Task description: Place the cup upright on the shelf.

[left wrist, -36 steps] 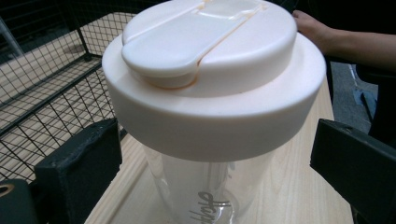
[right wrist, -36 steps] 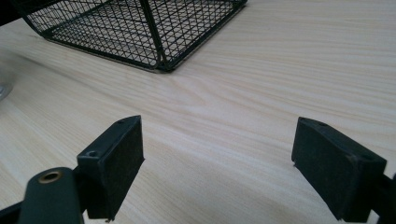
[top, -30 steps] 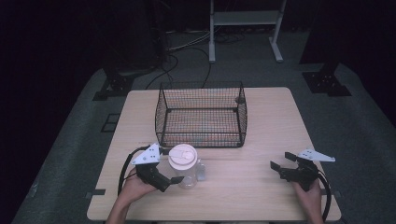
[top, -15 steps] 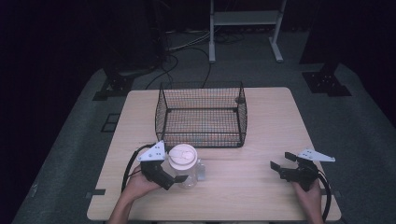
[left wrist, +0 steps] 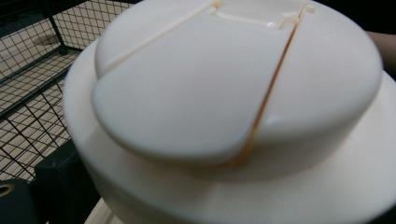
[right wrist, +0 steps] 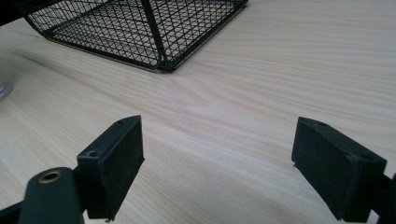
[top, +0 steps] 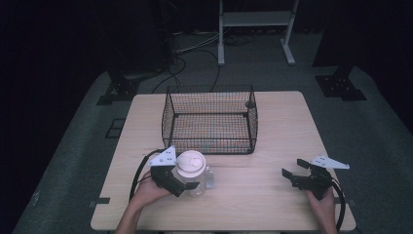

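A clear jar with a wide cream lid stands on the wooden table, near its front left. My left gripper is open, its jaws set around the jar below the lid. In the left gripper view the cream lid looms very close, and one black fingertip shows at the lower left; the other is hidden behind the lid. My right gripper rests at the front right, open, with nothing between its jaws. The right gripper faces bare table.
A black wire basket stands at the middle back of the table, just beyond the jar; its mesh is close on the left gripper's left, and its corner lies ahead of the right gripper. Cables and stand legs cover the dark floor behind.
My left gripper has slid right and up to the jar, so its jaws now sit on either side of it. The jar and the right gripper have stayed put.
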`<state>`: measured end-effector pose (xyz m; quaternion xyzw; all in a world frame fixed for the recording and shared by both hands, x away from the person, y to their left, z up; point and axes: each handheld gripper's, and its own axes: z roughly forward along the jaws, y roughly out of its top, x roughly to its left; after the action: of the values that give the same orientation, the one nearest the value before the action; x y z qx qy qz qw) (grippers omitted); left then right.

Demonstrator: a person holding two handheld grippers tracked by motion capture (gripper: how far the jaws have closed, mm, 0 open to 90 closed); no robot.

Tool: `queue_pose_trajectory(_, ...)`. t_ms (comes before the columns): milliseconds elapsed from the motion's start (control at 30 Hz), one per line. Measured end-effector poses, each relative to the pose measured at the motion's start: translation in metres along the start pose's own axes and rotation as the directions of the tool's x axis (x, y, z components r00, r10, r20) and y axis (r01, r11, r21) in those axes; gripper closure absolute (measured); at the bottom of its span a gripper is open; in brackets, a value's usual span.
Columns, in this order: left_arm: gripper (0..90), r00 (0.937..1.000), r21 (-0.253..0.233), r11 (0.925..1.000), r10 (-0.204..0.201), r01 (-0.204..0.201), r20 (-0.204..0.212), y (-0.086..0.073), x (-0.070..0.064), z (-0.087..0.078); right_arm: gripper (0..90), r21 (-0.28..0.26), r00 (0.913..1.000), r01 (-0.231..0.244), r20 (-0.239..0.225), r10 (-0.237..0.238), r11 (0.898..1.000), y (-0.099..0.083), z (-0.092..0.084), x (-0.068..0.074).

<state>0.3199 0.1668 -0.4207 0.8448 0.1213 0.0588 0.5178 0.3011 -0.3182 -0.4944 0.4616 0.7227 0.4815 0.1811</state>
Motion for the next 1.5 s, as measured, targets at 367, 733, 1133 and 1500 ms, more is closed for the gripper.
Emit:
queue_pose_trajectory(367,11.4,0.9997,-0.019,0.9998,0.012,-0.012,0.021,-0.001,0.001,0.001,15.7,0.0,1.0,0.001,0.0,-0.001,1.0,0.0,0.0,0.0)
queue_pose_trajectory(733,14.9,0.9995,-0.029,0.9991,0.03,-0.03,0.011,-0.001,0.001,0.002,15.7,-0.001,1.0,0.0,-0.001,0.0,1.0,0.0,0.0,0.0)
queue_pose_trajectory(1133,15.0,0.9993,-0.034,0.9987,0.037,-0.036,0.009,0.014,-0.002,0.001,15.7,-0.001,1.0,0.0,0.0,0.0,1.0,0.0,0.0,0.0)
queue_pose_trajectory(1500,15.0,0.9979,-0.002,0.9979,0.065,-0.065,-0.003,0.044,0.001,0.008,15.7,0.0,1.0,0.0,0.002,0.0,1.0,0.0,0.0,0.0)
